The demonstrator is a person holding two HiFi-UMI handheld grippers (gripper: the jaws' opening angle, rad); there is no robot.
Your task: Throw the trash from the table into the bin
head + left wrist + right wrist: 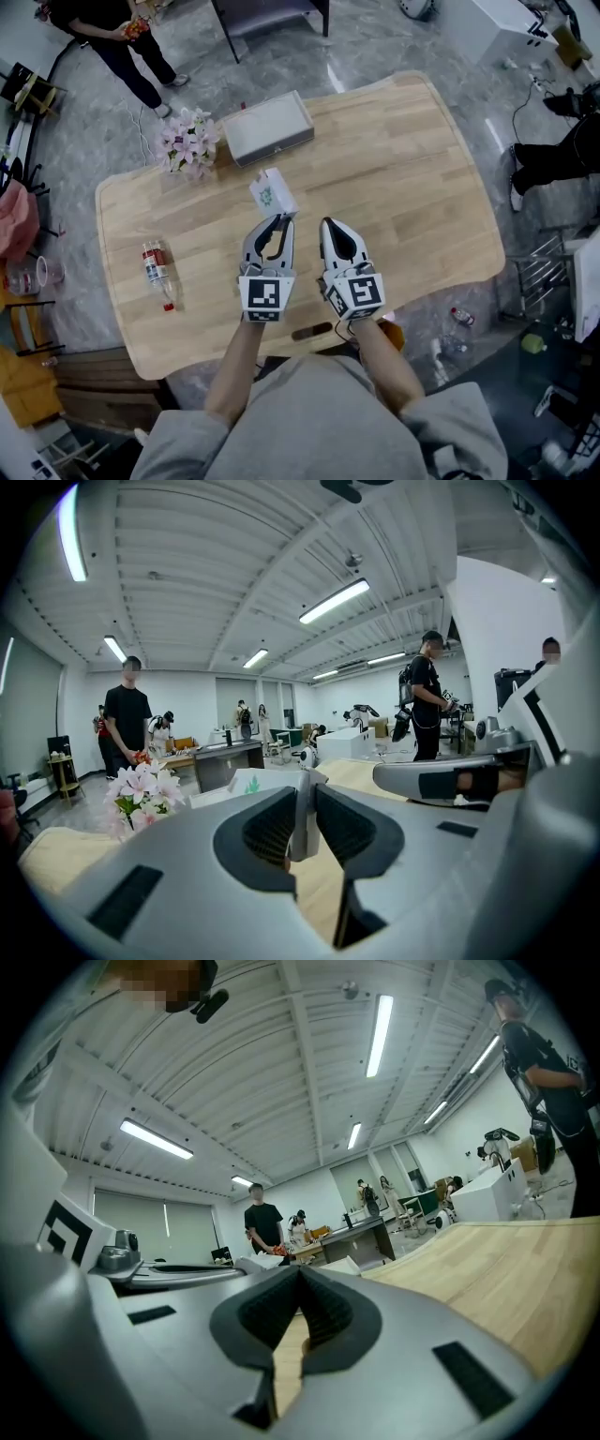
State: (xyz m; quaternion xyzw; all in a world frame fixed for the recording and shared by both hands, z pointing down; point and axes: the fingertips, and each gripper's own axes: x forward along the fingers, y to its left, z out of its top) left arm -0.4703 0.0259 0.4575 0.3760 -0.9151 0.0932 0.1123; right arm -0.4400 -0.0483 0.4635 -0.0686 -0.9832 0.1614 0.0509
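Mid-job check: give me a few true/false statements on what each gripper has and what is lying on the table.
1. The left gripper is shut on the white carton. True.
2. The right gripper holds the plastic bottle. False: its jaws are together with nothing between them, and the bottle is far off to the left of both grippers.
3. The plastic bottle stands upright. False: it lies on its side on the table.
4. The flowers are next to the grey box at the table's far side. True.
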